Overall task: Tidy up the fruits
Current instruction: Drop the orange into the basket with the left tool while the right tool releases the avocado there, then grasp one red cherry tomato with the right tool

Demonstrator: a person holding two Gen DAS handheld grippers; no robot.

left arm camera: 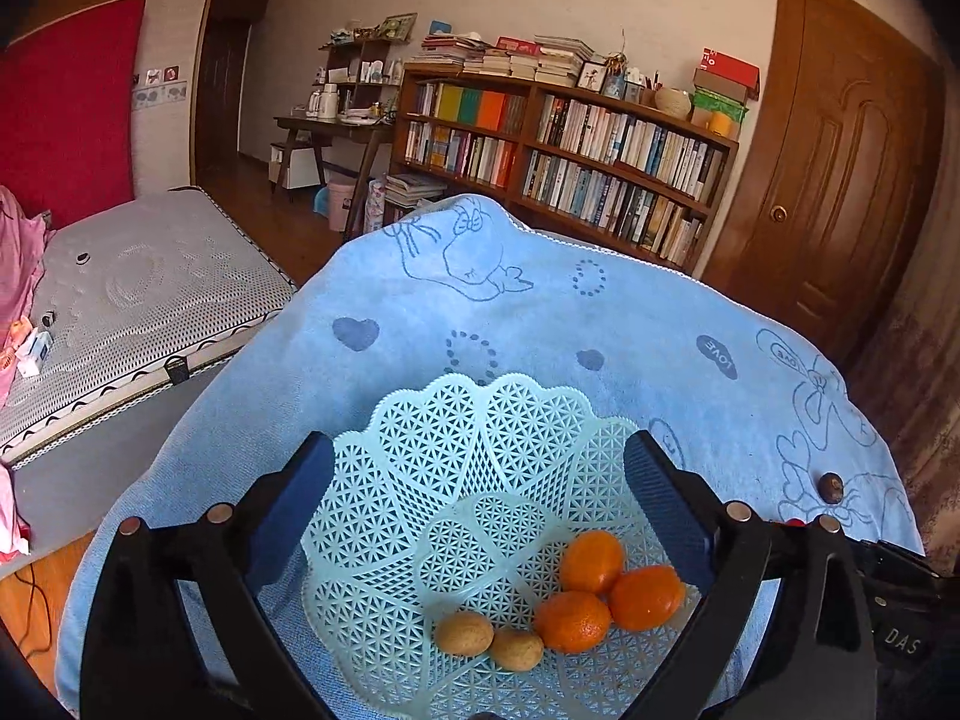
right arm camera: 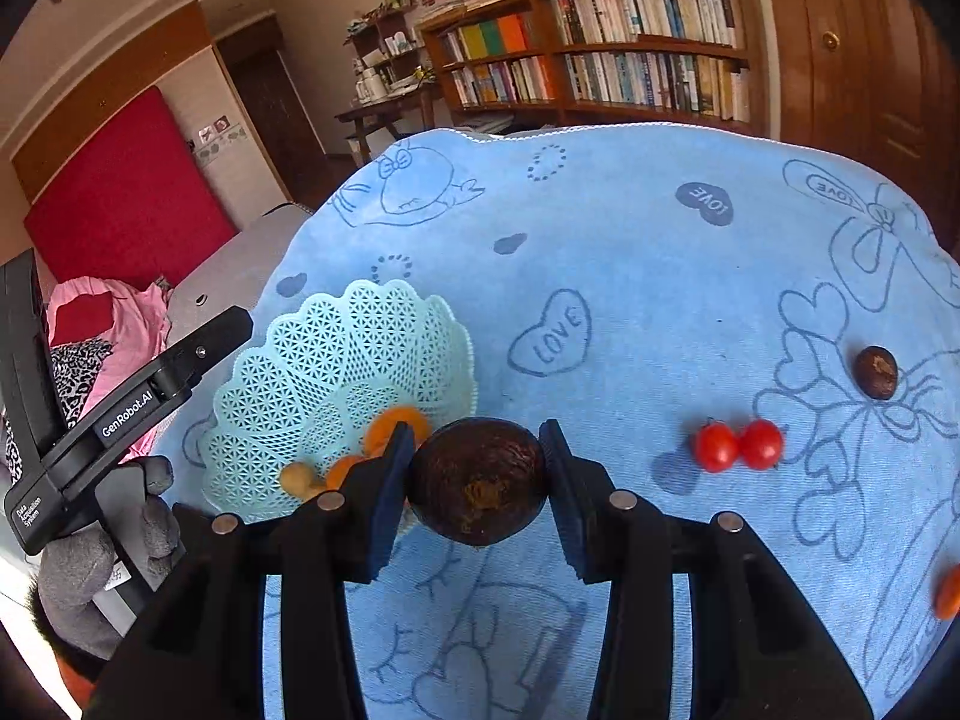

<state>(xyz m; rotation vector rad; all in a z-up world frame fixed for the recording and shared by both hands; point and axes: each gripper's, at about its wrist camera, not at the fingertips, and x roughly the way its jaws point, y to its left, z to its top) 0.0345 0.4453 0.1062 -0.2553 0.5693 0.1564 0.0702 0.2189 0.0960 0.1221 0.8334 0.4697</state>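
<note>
A pale green lattice basket point(left arm camera: 456, 456) point(right arm camera: 336, 360) sits on a blue towel point(left arm camera: 600, 324) point(right arm camera: 630, 276). Three oranges point(left arm camera: 600, 591) and two tan round fruits point(left arm camera: 489, 642) lie in it. My left gripper point(left arm camera: 480, 468) hovers open over the basket, nothing between its fingers. My right gripper point(right arm camera: 477, 456) is shut on a dark brown round fruit point(right arm camera: 477, 483), held just right of the basket. Two red cherry tomatoes point(right arm camera: 738, 447) and a small dark brown fruit point(right arm camera: 876, 372) point(left arm camera: 831, 487) lie on the towel to the right. An orange fruit point(right arm camera: 948, 594) shows at the right edge.
The left gripper's black body point(right arm camera: 120, 408) and a grey-gloved hand point(right arm camera: 90, 558) are at the left of the right wrist view. A bed point(left arm camera: 138, 300) lies left of the table. A bookshelf point(left arm camera: 570, 150) and a wooden door point(left arm camera: 828, 168) stand behind.
</note>
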